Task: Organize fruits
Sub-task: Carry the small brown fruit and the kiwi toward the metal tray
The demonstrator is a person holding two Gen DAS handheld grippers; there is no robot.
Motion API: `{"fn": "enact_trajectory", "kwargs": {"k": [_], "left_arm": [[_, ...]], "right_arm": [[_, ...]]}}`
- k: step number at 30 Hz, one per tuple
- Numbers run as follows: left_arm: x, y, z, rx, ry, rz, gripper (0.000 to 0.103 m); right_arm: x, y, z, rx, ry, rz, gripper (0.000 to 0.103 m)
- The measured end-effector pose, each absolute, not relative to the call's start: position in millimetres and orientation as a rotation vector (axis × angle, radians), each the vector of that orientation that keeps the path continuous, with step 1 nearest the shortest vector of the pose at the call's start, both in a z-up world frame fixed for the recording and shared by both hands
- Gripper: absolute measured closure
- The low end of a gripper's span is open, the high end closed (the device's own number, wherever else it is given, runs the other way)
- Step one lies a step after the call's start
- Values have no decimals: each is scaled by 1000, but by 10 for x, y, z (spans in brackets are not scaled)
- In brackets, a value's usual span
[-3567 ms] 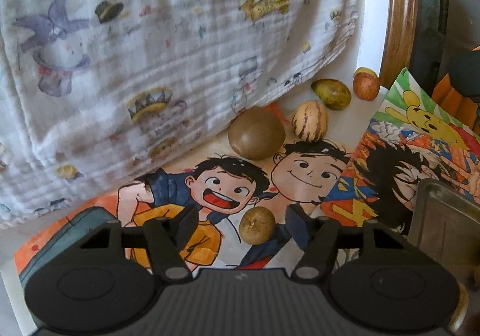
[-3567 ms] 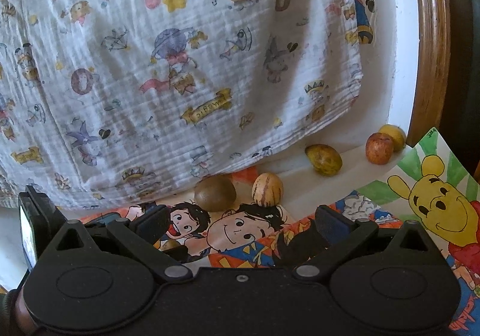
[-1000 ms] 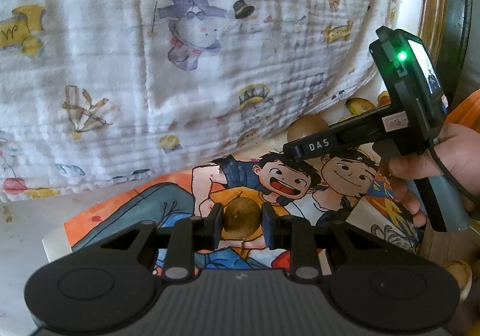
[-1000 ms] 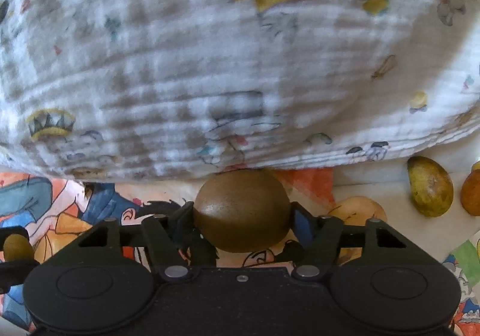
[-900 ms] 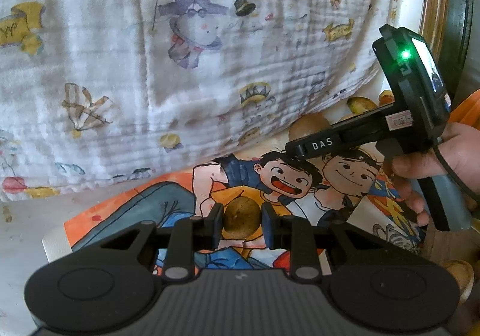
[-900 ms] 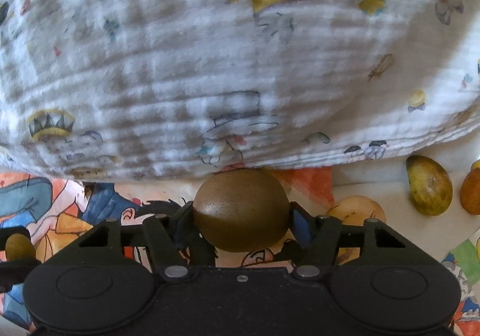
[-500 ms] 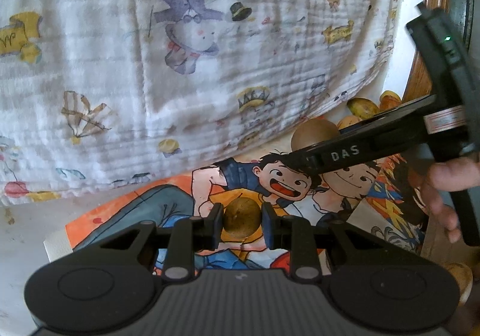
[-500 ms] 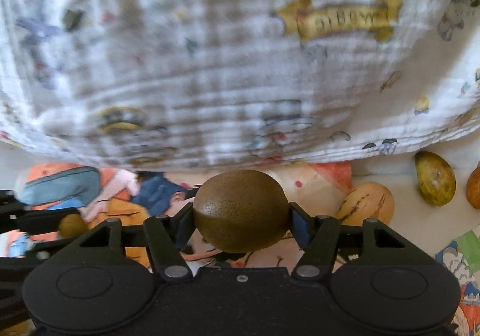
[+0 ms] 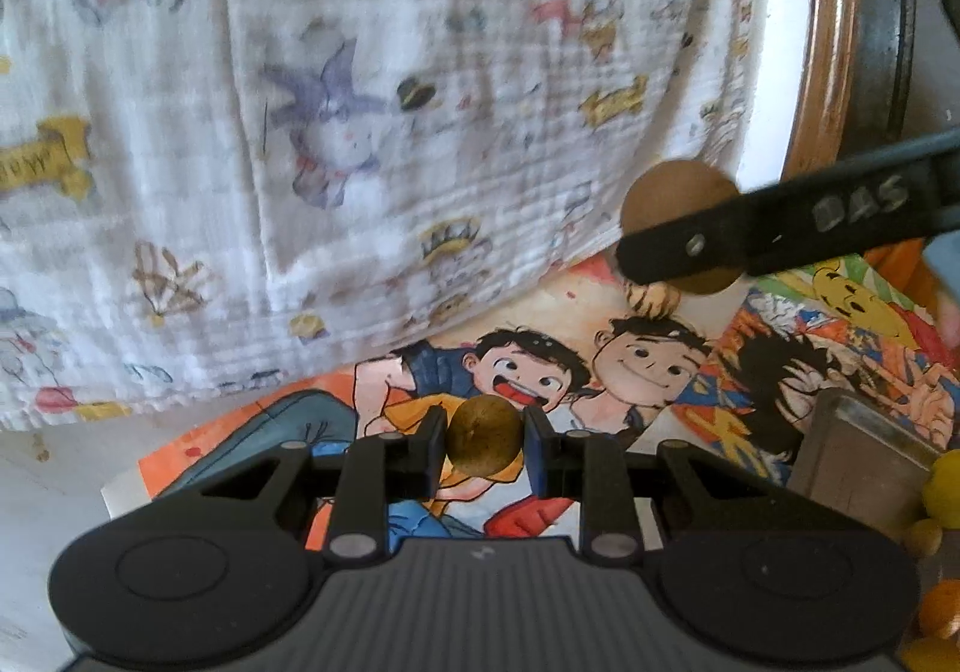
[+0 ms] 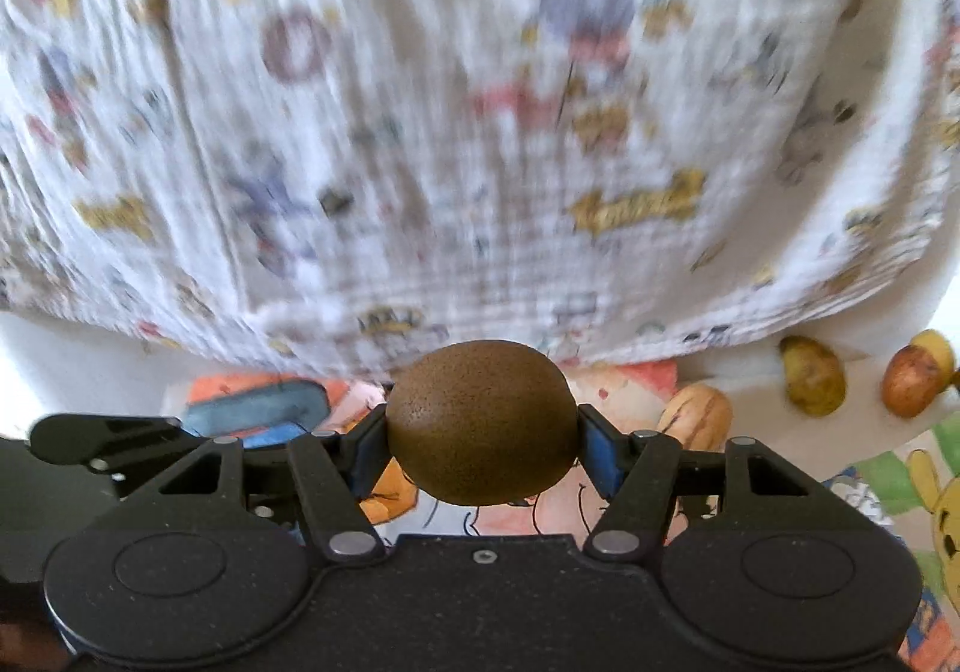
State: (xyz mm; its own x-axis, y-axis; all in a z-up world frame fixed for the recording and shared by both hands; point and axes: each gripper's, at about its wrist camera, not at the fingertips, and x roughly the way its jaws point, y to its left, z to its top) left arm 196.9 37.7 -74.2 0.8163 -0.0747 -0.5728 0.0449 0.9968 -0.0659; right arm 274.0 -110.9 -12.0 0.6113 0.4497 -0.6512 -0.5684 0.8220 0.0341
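My left gripper (image 9: 485, 447) is shut on a small round brown fruit (image 9: 485, 443), held above the cartoon poster (image 9: 648, 366). My right gripper (image 10: 483, 447) is shut on a large brown round fruit (image 10: 480, 423), lifted off the poster. In the left wrist view that same large brown fruit (image 9: 672, 192) shows at the upper right, behind a black finger (image 9: 780, 228) of the right gripper. A striped yellow fruit (image 10: 696, 414) lies on the poster. A green-yellow fruit (image 10: 813, 375) and a reddish fruit (image 10: 909, 381) lie farther right on the white surface.
A white cartoon-print cloth (image 9: 360, 132) hangs close behind the poster. A metal tray (image 9: 858, 468) sits at the right with yellow and orange fruits (image 9: 942, 552) beside it. A wooden frame (image 9: 822, 42) stands at the upper right.
Both grippers have risen with their fruits. The right gripper has lifted the large brown fruit clear of the poster, and the striped fruit is now uncovered behind it.
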Motion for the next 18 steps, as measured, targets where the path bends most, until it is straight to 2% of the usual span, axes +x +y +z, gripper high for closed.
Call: {"fn": "enact_trajectory", "kwargs": {"k": [8,18], "left_arm": [[1718,251,-476,-26,560,-83,74],[1230,-2,-152,4,501,-121,74]], "right_arm": [[2227,-1409,387,-128,605,572,37],[1496,-1847,727,-78,527,512,37]]}}
